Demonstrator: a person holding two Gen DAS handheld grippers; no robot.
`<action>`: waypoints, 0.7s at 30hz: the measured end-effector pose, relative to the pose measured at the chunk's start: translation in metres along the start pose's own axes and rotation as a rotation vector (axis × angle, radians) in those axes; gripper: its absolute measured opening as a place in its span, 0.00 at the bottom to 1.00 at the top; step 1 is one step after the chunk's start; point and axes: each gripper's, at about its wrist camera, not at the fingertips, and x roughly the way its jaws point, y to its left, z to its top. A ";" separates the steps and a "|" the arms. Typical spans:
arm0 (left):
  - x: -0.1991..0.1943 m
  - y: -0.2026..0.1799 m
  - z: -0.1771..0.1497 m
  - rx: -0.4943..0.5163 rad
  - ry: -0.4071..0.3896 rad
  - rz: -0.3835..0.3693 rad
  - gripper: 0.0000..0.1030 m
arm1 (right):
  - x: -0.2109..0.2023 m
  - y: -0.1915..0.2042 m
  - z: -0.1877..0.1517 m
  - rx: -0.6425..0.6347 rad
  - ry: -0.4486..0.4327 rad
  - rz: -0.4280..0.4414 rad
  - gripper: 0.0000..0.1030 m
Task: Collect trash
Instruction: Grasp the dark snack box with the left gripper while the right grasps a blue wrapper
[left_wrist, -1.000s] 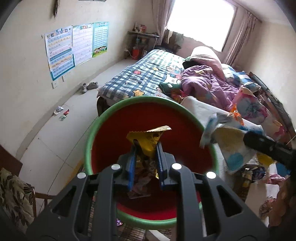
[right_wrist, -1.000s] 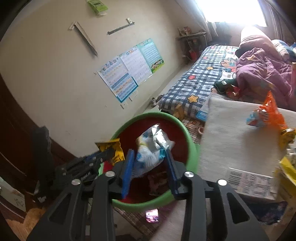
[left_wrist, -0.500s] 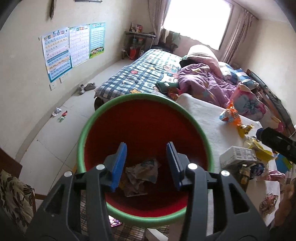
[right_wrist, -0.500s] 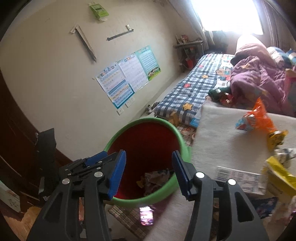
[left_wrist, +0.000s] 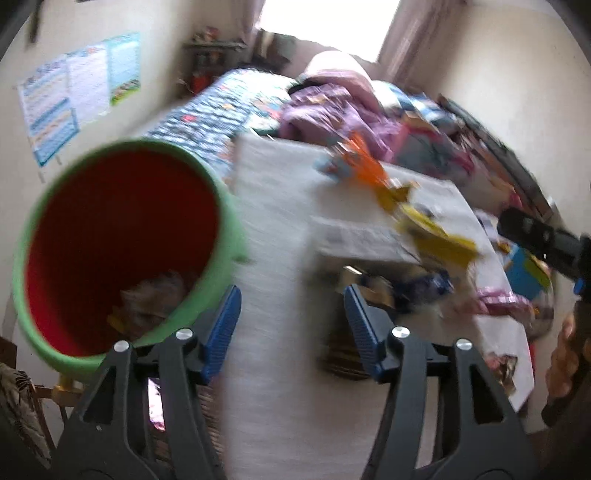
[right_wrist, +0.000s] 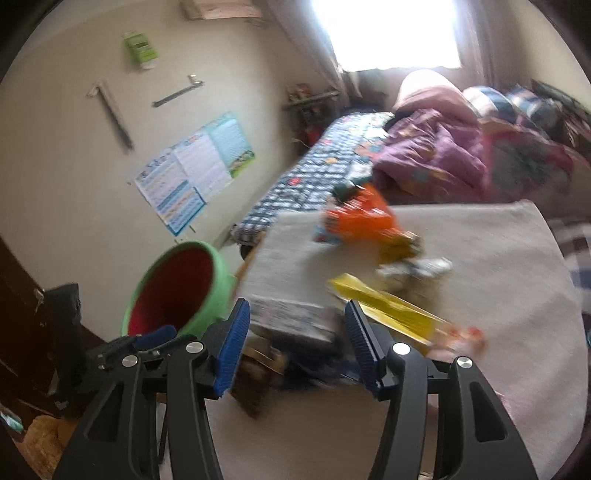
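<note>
Trash: loose wrappers and packets lie scattered on a white cloth-covered table (right_wrist: 498, 280), with more crumpled pieces (left_wrist: 155, 299) at the bottom of the bin. Bin (left_wrist: 229, 236): a round tub with green outside and rim and red inside, standing just beside the table's left edge; in the right wrist view it appears as the same green tub (right_wrist: 218, 280) at that edge. Both views are motion-blurred, so print on the packets cannot be read.

On the table, farthest from the bin's side of view: an orange wrapper (right_wrist: 358, 218), with a yellow-brown piece just beyond it. Nearer: a flat yellow packet (right_wrist: 388, 314), lying tilted. Between the yellow packet and the bin: a white printed box (right_wrist: 291, 321). A dark blue wrapper (left_wrist: 428, 288) lies near the box, seen in the left wrist view.

Left gripper (left_wrist: 291, 325): jaws wide apart and holding nothing, over the bare table edge just right of the bin. Right gripper (right_wrist: 295, 339): jaws likewise wide apart and empty, with the white box between and beyond the blue pads (right_wrist: 232, 343).

Background, beyond the table from the bin: a bed with a checked blue cover (right_wrist: 317, 173) and a purple quilt (right_wrist: 428, 158). Posters (right_wrist: 192, 177) hang on the wall behind the bin.
</note>
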 end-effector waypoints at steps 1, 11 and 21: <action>0.007 -0.009 -0.003 0.005 0.017 -0.004 0.55 | -0.003 -0.008 -0.002 0.005 0.009 0.000 0.52; 0.052 -0.041 -0.027 -0.071 0.102 0.048 0.55 | -0.023 -0.053 -0.022 -0.050 0.101 0.058 0.53; 0.007 -0.041 -0.039 -0.158 0.040 0.119 0.48 | 0.013 -0.011 -0.016 -0.408 0.246 0.100 0.55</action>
